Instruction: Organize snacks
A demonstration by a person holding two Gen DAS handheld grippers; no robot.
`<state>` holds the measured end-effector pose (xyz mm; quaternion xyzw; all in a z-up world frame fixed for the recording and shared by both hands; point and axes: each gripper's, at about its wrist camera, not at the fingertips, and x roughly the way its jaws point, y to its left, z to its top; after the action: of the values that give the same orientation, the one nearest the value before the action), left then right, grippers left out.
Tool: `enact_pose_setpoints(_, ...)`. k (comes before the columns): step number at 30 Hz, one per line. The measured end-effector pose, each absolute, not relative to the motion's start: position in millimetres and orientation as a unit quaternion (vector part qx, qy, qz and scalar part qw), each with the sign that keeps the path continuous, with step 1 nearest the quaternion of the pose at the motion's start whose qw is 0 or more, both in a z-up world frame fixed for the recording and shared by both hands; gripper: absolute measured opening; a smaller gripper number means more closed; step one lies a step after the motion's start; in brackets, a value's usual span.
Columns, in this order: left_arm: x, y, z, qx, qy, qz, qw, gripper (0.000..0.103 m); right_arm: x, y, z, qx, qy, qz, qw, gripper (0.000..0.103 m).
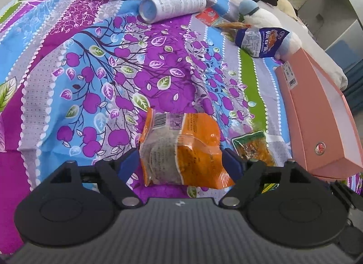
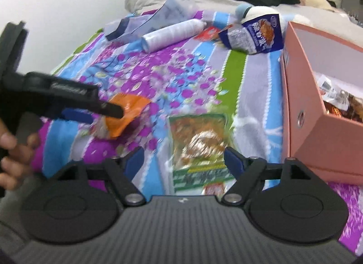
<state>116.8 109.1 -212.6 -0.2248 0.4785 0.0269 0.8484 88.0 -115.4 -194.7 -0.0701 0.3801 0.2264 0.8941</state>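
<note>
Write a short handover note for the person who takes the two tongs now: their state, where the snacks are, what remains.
Left tongs: open, astride the orange snack packet on the bedspread.
Right tongs: open, astride the green snack packet.
Pink box: already holds some snacks.
Left: both packets, the blue bag and the red packet behind it.

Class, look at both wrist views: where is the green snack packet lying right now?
The green snack packet lies flat on the floral bedspread, between the right gripper's open fingers, with the orange packet to its left and the pink box to its right.
</note>
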Motion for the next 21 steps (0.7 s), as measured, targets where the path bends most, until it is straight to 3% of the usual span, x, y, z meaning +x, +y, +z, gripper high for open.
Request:
enact_pose_setpoints(16, 136.2, 106.6, -231.1, -0.206, 0.487, 0.027, 0.849, 0.083, 145.8, -106.9, -242.1, -0.089, 0.418, 0.211, 0.879, 0.087)
enact_pose_setpoints(19, 140.1, 100.5, -235.7, -0.199, 0.493, 0.021, 0.847, 0.078, 148.4, -109.7, -248.4, -0.068, 0.424, 0.218, 0.876, 0.089)
enact_pose_setpoints(21, 141.5, 95.2, -237.7, -0.191, 0.497, 0.018, 0.846, 0.068, 150.0, -110.1, -249.7, -0.056, 0.426, 0.216, 0.877, 0.089)
